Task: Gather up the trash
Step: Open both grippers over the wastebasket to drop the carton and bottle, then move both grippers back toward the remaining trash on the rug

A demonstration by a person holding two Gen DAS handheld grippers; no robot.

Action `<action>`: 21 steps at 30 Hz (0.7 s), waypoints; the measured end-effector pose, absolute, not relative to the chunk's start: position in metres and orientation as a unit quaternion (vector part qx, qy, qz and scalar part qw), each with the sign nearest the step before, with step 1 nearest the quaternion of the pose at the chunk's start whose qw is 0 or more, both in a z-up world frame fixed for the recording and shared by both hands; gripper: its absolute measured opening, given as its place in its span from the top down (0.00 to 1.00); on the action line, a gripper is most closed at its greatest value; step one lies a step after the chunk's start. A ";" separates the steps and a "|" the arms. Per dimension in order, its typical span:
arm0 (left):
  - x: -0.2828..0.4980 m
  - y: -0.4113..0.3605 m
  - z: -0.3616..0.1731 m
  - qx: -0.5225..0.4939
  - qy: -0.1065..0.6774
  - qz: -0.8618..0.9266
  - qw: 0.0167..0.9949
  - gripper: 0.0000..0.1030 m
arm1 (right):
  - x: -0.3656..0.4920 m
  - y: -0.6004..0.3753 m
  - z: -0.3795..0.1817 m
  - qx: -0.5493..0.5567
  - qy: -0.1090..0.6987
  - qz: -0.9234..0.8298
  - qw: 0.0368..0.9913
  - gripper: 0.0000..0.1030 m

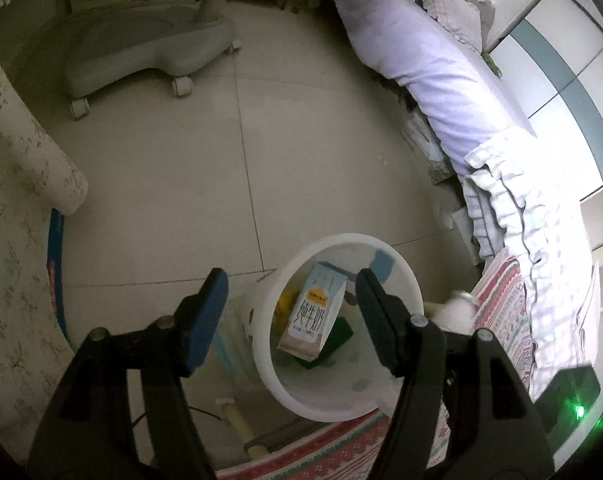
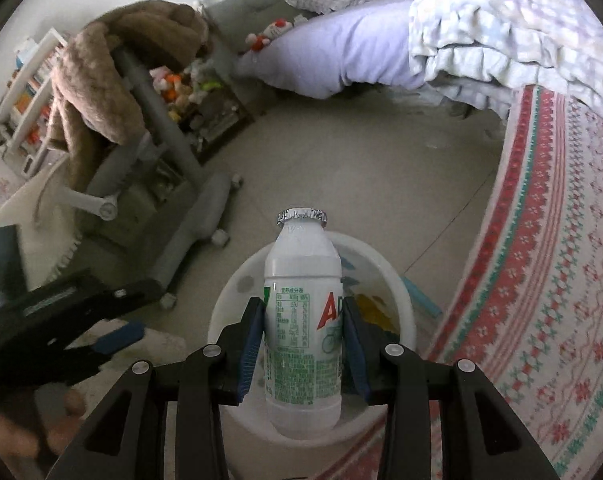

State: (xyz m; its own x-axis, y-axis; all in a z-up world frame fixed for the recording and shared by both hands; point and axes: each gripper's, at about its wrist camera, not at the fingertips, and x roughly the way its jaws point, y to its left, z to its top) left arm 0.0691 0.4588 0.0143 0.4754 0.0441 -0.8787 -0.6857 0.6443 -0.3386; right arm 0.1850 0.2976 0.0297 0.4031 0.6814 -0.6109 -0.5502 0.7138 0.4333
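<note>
A white trash bin (image 1: 381,408) stands on the floor beside the bed. Inside it lie a milk carton (image 1: 311,312), something yellow (image 1: 286,300) and something green (image 1: 341,332). My left gripper (image 1: 291,280) is open and empty, above the bin's left rim. My right gripper (image 2: 303,312) is shut on a white drink bottle (image 2: 303,320) with a foil cap, held upright above the bin (image 2: 237,280). The left gripper (image 2: 101,340) also shows at the left of the right wrist view.
A bed with a patterned red-and-green cover (image 2: 541,280) and lilac bedding (image 1: 421,60) runs along the right. A grey wheeled chair (image 1: 141,52) stands on the tiled floor behind. A floral cloth (image 1: 17,200) hangs at the left. A shelf of toys (image 2: 189,80) is at the back.
</note>
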 end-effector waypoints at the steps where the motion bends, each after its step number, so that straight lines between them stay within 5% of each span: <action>1: 0.070 0.457 0.015 -0.349 0.456 0.231 0.785 0.35 | 0.187 0.300 0.030 0.083 0.406 0.367 0.833 0.45; 21: 0.073 0.348 0.078 -0.259 0.429 0.128 0.856 0.35 | 0.132 0.109 0.087 0.095 0.362 0.320 0.870 0.40</action>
